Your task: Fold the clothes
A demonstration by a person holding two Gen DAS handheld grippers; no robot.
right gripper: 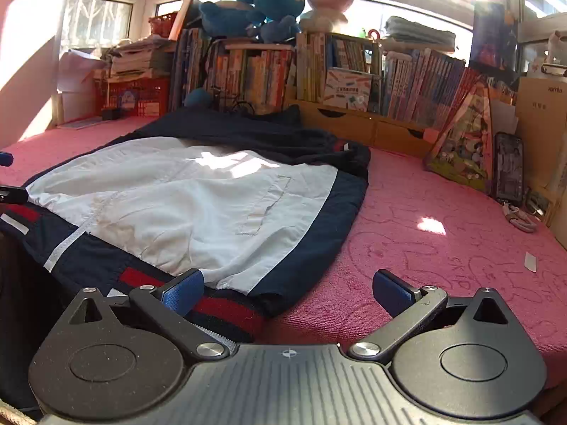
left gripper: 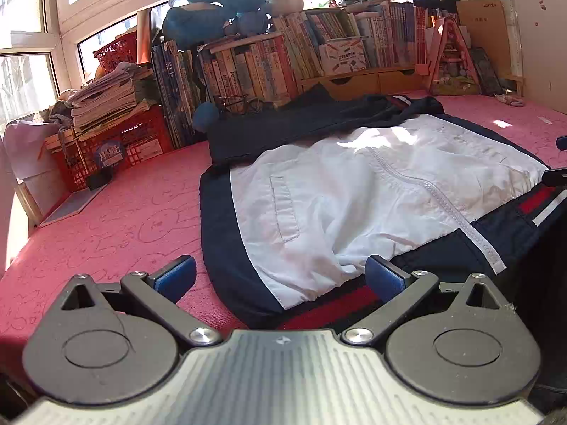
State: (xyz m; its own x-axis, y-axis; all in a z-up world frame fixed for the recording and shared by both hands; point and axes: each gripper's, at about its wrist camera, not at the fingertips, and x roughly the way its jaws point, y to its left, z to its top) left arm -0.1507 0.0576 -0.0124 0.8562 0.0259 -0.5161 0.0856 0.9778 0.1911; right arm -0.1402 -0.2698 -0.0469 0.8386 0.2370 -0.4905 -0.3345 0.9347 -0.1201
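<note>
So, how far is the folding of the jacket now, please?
Done: the jacket lies spread flat, front up and zipped, on the pink cover. In hand: nothing is gripped; the left gripper and the right gripper are open at the two corners of the red-striped hem. Left: every fold, since the body shows no fold yet.

My left gripper hangs wide open at the bottom of the frame over the hem of the navy-and-white jacket, which lies flat across the pink bed cover, with bookshelves along the top.
</note>
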